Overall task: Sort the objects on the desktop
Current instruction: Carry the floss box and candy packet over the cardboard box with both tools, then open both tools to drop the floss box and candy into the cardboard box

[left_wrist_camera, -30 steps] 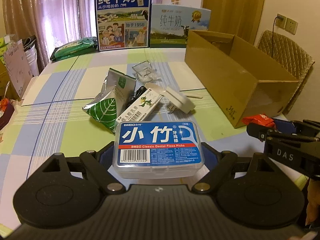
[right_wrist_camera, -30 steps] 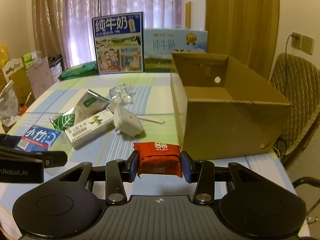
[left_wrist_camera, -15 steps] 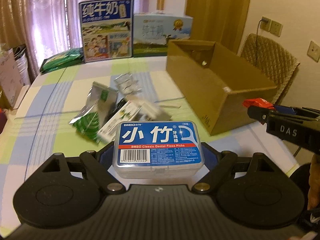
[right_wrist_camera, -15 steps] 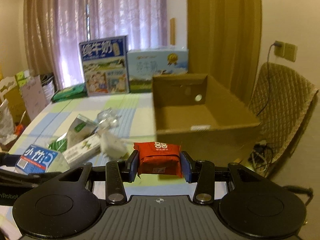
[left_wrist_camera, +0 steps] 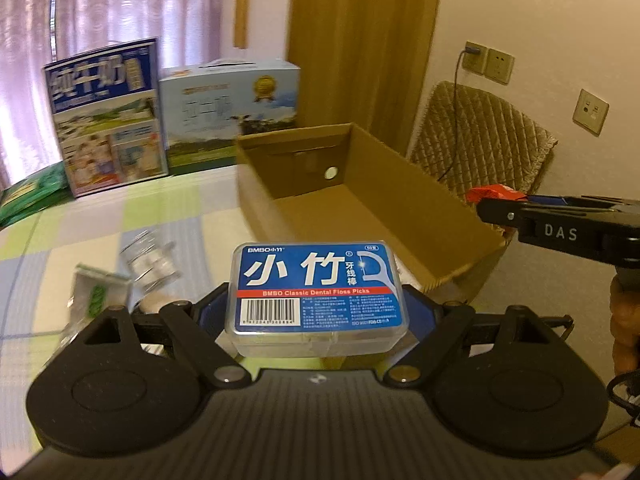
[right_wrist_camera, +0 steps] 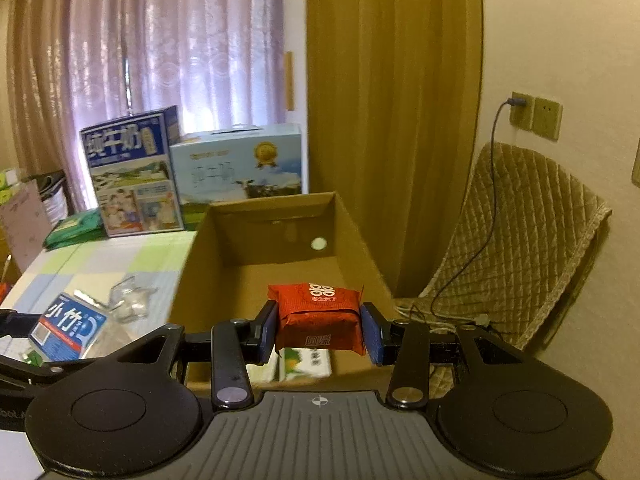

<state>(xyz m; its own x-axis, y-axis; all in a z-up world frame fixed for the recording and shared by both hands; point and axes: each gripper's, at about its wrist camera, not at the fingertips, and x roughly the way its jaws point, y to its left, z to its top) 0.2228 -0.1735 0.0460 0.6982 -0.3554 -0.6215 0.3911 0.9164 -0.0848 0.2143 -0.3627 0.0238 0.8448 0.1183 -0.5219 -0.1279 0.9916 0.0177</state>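
Gripping sideways, the left gripper (left_wrist_camera: 318,312) clamped the rigid, light blue-labelled clear plastic floss-pick box (left_wrist_camera: 318,294); the right gripper (right_wrist_camera: 319,326) squeezed a soft, crushable red foil snack packet (right_wrist_camera: 318,316) over the open brown cardboard box (right_wrist_camera: 224,280).

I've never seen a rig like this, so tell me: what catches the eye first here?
Each hand-held gripper clutches something: the left gripper pinches a blue dental floss pick box, the right gripper a red snack packet. Ahead of both sits an open cardboard box on the checked tablecloth, the packet held above its opening.

Blue floss box (left_wrist_camera: 318,288) held level, red packet (right_wrist_camera: 318,316) over open carton (right_wrist_camera: 356,240)
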